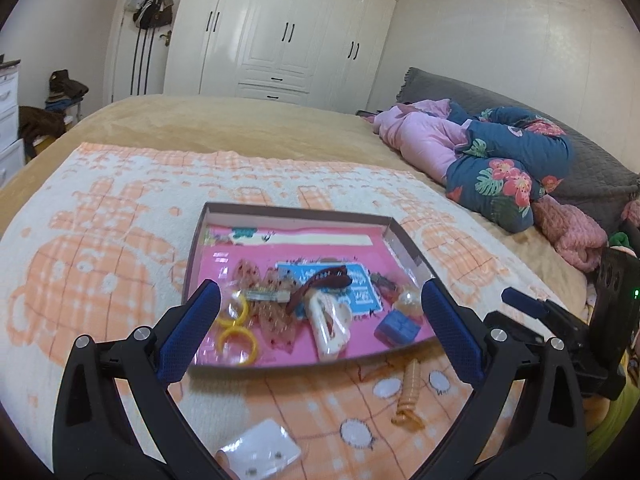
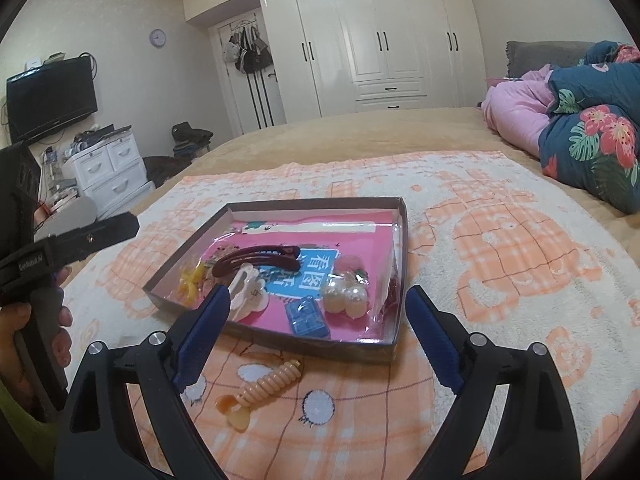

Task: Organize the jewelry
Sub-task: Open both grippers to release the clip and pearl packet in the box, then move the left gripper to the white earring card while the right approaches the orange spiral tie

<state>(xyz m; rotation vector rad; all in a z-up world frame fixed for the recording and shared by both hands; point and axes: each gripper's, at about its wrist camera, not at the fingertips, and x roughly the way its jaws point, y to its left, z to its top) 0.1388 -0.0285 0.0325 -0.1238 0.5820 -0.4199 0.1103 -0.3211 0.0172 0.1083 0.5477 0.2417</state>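
Note:
A shallow brown box (image 1: 404,246) (image 2: 403,232) with a pink lining lies on the towel and holds yellow rings (image 1: 236,328), a dark red clip (image 2: 260,261), a white clip (image 1: 330,326), pearl beads (image 2: 346,298) and a blue piece (image 1: 398,329) (image 2: 307,317). A peach ribbed hair clip (image 1: 410,394) (image 2: 264,390) lies on the towel before the box. A white piece (image 1: 260,450) lies nearer in the left wrist view. My left gripper (image 1: 320,320) is open above the box's near edge. My right gripper (image 2: 318,328) is open above the box's near edge.
The orange and white towel (image 2: 500,240) covers a tan bed. A pink and floral quilt (image 1: 492,160) is bundled at the right. White wardrobes (image 2: 380,40) stand beyond the bed, a TV (image 2: 50,98) and white drawers at the left.

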